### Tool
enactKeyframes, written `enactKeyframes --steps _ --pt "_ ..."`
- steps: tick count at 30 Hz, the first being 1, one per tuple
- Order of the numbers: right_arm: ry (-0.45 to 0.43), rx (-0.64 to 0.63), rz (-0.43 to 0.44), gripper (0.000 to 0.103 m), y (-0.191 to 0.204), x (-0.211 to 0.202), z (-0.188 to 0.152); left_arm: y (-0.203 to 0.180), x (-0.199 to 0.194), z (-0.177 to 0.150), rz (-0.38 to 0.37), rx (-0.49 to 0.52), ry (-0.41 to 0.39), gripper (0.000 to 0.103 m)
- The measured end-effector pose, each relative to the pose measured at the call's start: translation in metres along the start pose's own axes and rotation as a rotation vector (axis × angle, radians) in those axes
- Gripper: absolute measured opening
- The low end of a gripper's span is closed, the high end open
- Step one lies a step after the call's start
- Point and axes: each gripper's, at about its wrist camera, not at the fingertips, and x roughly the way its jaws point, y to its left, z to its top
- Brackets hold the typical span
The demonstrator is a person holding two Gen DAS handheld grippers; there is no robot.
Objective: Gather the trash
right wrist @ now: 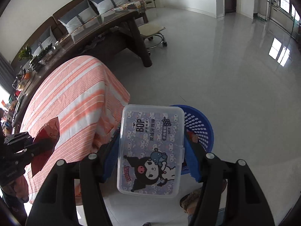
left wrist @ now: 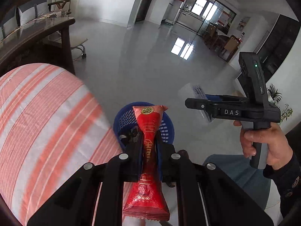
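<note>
- At the far left a dark wooden table point(right wrist: 105, 28) runs along a bench with grey-and-white cushions point(right wrist: 79, 18), well beyond the work area.
- Nearer, a surface draped in an orange-and-white striped cloth point(left wrist: 47, 116) fills the left of both views; its right edge hangs down just beside the bin.
- The left gripper point(left wrist: 149, 141) is clenched on a red snack wrapper point(left wrist: 148, 150), pinching it at the waist so that both sealed ends flare out, one toward the camera and one away.
- The far end of the wrapper hangs above the blue perforated basket point(left wrist: 166, 126), which stands on the glossy grey floor point(left wrist: 141, 56); dark litter lies inside it.
- In the right wrist view the right gripper point(right wrist: 150, 146) grasps a clear plastic box point(right wrist: 150, 148) with a cartoon-printed label, its blue pads point(right wrist: 191, 162) pressing the two long sides.
- That box is held up just left of the basket's rim and partly in front of it.
- A hand point(left wrist: 263, 141) at the right wraps the grey handle of the right gripper.
- Far right, windows reflect on the floor.
</note>
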Motion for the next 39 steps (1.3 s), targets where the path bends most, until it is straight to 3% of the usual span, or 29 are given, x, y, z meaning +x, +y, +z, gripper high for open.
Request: enactKeyframes --steps 9,17,18,19,20,21,22,27,34,39 --pt "-0.012 0.152 0.022 0.062 -0.073 0.046 -0.004 -0.028 0.124 0.030 -0.033 -0.010 0.092 0.011" --pt "-0.010 0.259 0.062 0.062 -0.113 0.093 0.005 -0.019 0.186 0.028 0.014 -0.051 0.133 0.014" --pt "-0.012 0.280 0.069 0.062 -0.119 0.101 0.005 -0.017 0.192 0.026 0.022 -0.055 0.131 0.022" --pt "-0.013 0.305 0.081 0.063 -0.127 0.110 0.006 -0.015 0.198 0.026 0.028 -0.060 0.132 0.041" --pt "-0.009 0.336 0.096 0.066 -0.135 0.120 0.003 -0.013 0.203 0.026 0.039 -0.068 0.132 0.052" --pt "-0.004 0.367 0.108 0.078 -0.143 0.128 0.000 -0.011 0.205 0.026 0.053 -0.077 0.125 0.069" --pt "-0.003 0.391 0.113 0.084 -0.152 0.133 -0.004 -0.010 0.203 0.027 0.064 -0.086 0.115 0.073" --pt "-0.050 0.384 0.088 0.085 -0.159 0.115 -0.011 -0.015 0.174 0.031 0.090 -0.072 0.043 0.087" --pt "-0.180 0.272 0.017 0.099 -0.130 0.027 -0.018 -0.056 0.083 0.023 0.162 0.007 -0.144 0.098" --pt "-0.293 0.212 -0.021 0.099 -0.101 -0.045 -0.046 -0.090 0.017 -0.003 0.208 0.080 -0.253 0.098"
